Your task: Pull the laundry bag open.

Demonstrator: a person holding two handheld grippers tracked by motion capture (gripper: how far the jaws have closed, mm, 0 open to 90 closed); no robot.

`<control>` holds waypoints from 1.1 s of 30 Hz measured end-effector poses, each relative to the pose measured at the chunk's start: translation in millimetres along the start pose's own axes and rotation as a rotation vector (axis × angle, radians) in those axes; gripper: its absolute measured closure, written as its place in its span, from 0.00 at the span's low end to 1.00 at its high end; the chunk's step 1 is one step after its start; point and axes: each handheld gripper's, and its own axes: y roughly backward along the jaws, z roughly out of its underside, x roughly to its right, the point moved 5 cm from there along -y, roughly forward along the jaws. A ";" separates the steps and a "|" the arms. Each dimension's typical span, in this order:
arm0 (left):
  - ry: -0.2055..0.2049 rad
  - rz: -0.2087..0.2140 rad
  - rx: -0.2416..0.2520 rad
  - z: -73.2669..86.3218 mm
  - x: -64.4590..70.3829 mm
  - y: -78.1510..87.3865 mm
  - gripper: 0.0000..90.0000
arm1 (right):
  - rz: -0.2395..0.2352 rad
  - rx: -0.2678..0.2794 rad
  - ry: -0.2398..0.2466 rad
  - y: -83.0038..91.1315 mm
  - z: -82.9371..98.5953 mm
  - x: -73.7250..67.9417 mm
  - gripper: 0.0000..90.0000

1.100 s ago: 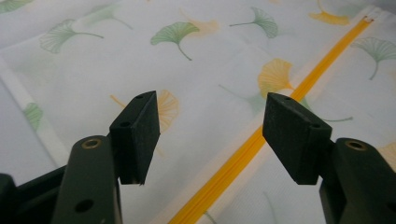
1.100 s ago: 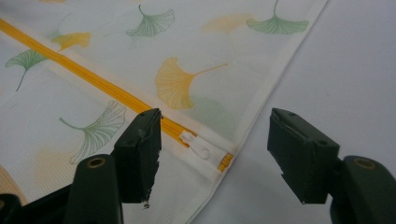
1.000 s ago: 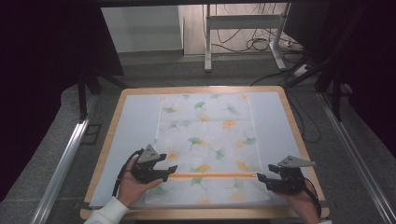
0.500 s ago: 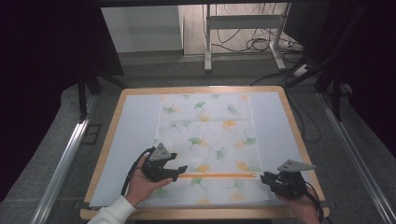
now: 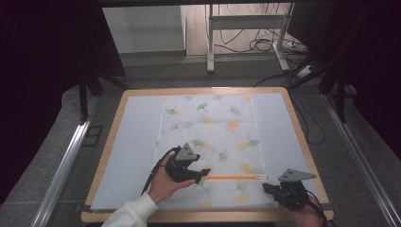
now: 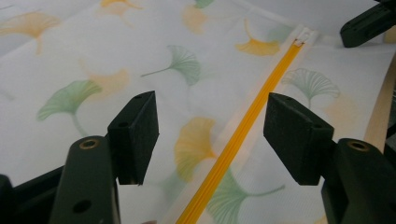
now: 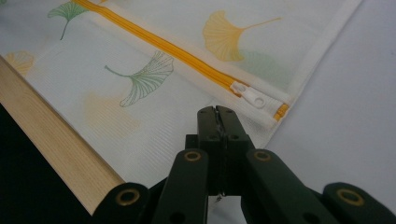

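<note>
1. Left gripper (image 5: 204, 172) hovers over the near-left part of the mesh bag (image 5: 213, 142), jaws spread wide and holding nothing; in its own view (image 6: 210, 135) the orange zipper (image 6: 243, 135) runs up between the two black pads.
2. Right gripper (image 5: 265, 187) sits at the bag's near-right corner, jaws pressed together (image 7: 217, 112). Its own view shows the closed tips just short of the white zipper pull (image 7: 250, 97); whether they pinch the bag's edge I cannot tell.
3. One bag, flat on the table, white mesh printed with green and orange ginkgo leaves, lying lengthwise away from the person. One zipper (image 5: 234, 178) crosses it near the front edge, its pull at the right end.
4. Surface: a pale blue-white mat (image 5: 135, 142) covers a wooden-rimmed table (image 5: 208, 90); the wood edge (image 7: 56, 149) shows just beside the bag in the right gripper view.
5. Two hands come in from below: the left hand (image 5: 165, 184) with a white sleeve (image 5: 130, 213), and the right hand (image 5: 307, 215) low at the frame's edge.
6. Room: grey floor around the table, two metal rails, one (image 5: 64, 163) at each side, a white stand frame (image 5: 246, 33) behind with loose cables (image 5: 260, 45) on the floor, and dark curtains (image 5: 42, 71) left and right.
</note>
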 end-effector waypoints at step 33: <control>-0.070 0.104 -0.038 -48.3 39.5 -68.4 0.39 | -0.038 -0.060 0.039 -11.2 3.6 -5.6 0.99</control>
